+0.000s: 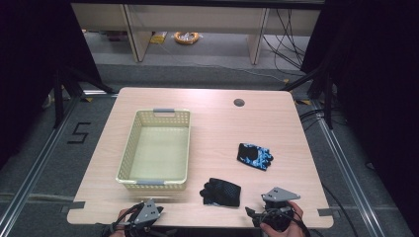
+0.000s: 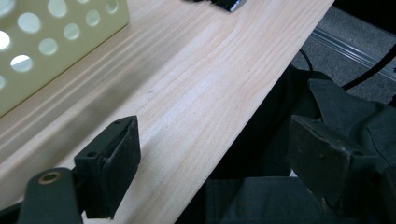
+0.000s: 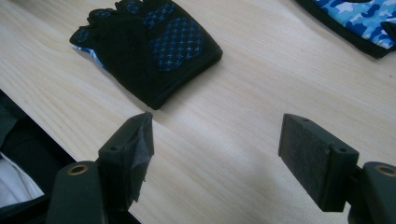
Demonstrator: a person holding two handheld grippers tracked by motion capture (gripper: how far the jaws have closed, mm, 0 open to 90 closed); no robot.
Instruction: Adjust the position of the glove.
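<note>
I'm at the start — both grippers, left (image 1: 144, 216) and right (image 1: 267, 213), fingers wide and empty. The black glove (image 1: 221, 192) lies on the counter (image 1: 217, 128) beside the basket (image 1: 154, 148); next I reach right for it.

Pale perforated plastic basket (image 1: 129, 148) sits left of centre on the light wooden table (image 1: 217, 126). Black mesh glove (image 1: 221, 192) lies right of it near the front edge; blue camouflage glove (image 1: 254, 155) lies farther back and right, apart.
</note>
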